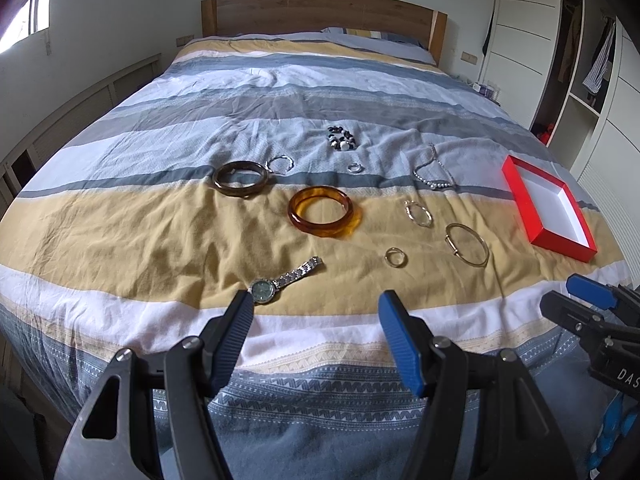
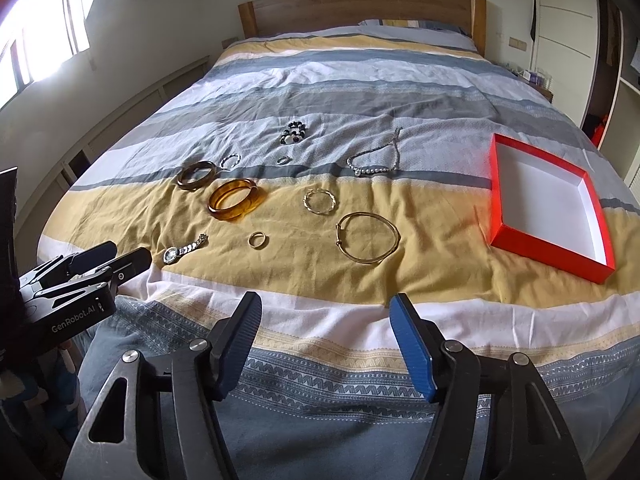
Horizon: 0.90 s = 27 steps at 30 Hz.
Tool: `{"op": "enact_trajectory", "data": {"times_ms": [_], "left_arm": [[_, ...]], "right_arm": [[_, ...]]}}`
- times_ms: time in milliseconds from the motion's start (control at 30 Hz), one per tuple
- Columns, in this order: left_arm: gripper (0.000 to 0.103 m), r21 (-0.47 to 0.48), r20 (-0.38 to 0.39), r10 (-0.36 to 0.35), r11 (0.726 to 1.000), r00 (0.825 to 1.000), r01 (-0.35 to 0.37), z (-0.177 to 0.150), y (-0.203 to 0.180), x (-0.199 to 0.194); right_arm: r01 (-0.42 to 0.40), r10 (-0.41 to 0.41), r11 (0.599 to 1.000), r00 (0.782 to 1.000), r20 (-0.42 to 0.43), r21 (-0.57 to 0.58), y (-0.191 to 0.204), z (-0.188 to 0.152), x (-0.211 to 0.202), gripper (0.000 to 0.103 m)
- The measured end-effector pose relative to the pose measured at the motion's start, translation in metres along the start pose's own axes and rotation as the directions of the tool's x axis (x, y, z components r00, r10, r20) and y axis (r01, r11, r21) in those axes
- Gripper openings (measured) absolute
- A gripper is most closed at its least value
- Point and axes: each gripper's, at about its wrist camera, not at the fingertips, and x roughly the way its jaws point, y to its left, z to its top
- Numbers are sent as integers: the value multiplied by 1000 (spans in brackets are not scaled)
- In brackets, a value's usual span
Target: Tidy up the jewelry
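Jewelry lies spread on the striped bedspread: an amber bangle (image 1: 325, 212) (image 2: 236, 200), a dark brown bangle (image 1: 242, 179) (image 2: 197, 175), a silver watch (image 1: 280, 281) (image 2: 185, 249), a gold ring (image 1: 396, 257) (image 2: 257, 239), a thin gold bangle (image 1: 467, 245) (image 2: 368, 242), a twisted gold hoop (image 2: 319, 201), a pearl necklace (image 2: 374, 164) and a beaded bracelet (image 1: 341, 138) (image 2: 293, 133). An open red box (image 1: 548, 208) (image 2: 550, 204) sits at the right, white inside. My left gripper (image 1: 316, 304) and right gripper (image 2: 325, 306) hover open over the bed's near edge, nothing between the fingers.
Two small silver rings (image 1: 280, 164) (image 1: 355, 168) lie behind the bangles. A wooden headboard (image 1: 320, 16) closes the far end. White wardrobes (image 1: 520, 40) stand at the right, a window (image 2: 40, 32) at the left. The bedspread drops away below the grippers.
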Motion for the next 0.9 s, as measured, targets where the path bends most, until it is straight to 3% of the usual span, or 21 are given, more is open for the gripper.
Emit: {"op": "enact_trajectory", "data": {"times_ms": [167,367,633,900], "left_arm": [[63,-22,-1,-19,1000,1000,19,-2,26,1],[63,-40,-9,-26,999,1000,26,-2,60,7],[62,18,-38,-124,992,992,125,7,57,32],[61,35,-128,-142,988,982,148,11,67,76]], "right_arm": [[-8,8,1000,1000,-11,5,-4,1,5,64],[-55,56,998,998,-41,15,-7,3,18,50],[-146,143,989,985,-102,-21,6,12,51,34],[-221,208,972,967,-148,-81,28,34,94,34]]}}
